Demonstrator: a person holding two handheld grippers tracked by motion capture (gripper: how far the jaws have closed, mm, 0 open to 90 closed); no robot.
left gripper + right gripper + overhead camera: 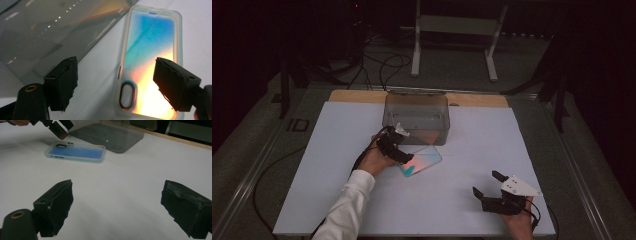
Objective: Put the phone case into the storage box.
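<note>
**Left gripper over the phone case, right gripper idle**

High view: a white board [462, 150] covers the table, and a smoky clear box [416, 118] stands near its far edge. The phone case [421, 163] lies flat on the board just in front of the box, its colours running from teal to orange. The left gripper [404, 157] sits at the case's near-left end, with the hand [374, 160] and a white sleeve [348, 207] behind it. The right gripper [486, 184] rests low at the board's near-right corner, well apart from the case, its jaws spread and nothing between them; a grey three-cornered plate [520, 186] tops it.

Left gripper view: the case [150, 62] lies below and between the jaws, with its oval camera cut-out [127, 95] at the near end. The right-hand jaw overlaps the case's edge; the left-hand jaw stands over bare board, clear of the case. The pads do not press on it, so the left gripper [115, 77] is open, holding nothing. The box wall [50, 32] fills the upper left, just beside the case's far end.

Right gripper view: the right gripper [117, 195] has wide-open jaws over bare white board [120, 185]. Farther off, the case [75, 152] lies flat, looking blue from here, with the left gripper's tip [58, 130] just above its cut-out end. The box [110, 136] stands just behind the case
</note>
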